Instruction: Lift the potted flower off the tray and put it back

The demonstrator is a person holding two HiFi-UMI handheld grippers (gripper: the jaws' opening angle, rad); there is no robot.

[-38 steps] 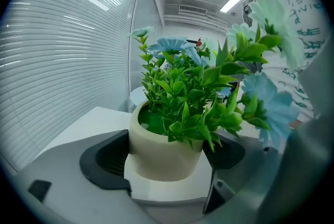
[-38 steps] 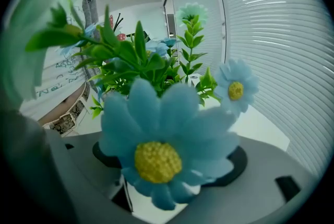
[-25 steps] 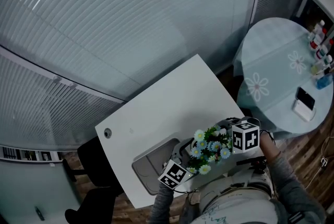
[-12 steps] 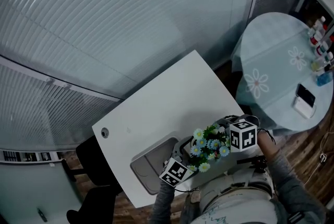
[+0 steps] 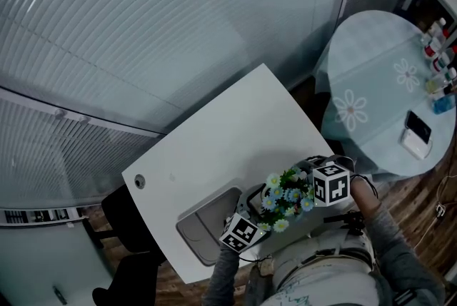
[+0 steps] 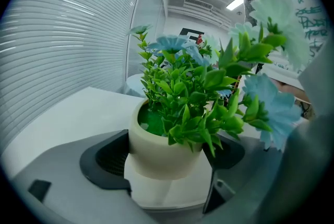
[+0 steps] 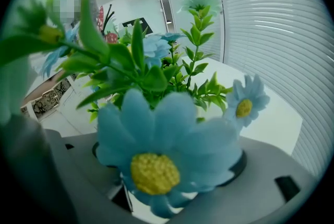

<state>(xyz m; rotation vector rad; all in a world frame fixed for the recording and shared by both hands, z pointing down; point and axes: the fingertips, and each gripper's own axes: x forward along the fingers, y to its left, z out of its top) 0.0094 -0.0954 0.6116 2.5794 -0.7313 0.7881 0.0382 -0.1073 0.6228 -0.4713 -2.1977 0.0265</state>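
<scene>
The left tool (image 6: 169, 165) clamps the potted flower (image 6: 156, 151); the right tool (image 7: 169, 168) flanks it, jaws apart.

We see a white rectangular table (image 5: 228, 133) bearing a flat grey rounded-corner tray (image 5: 203, 222) near its front edge, and a small round grommet (image 5: 139, 181) by its left corner.

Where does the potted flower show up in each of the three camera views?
Head view: potted flower at lower middle, just right of the grey tray.
Left gripper view: centre, cream pot low, leaves above.
Right gripper view: fills the centre; a blue bloom hides the pot.
Shared landmark: the white table.
</scene>
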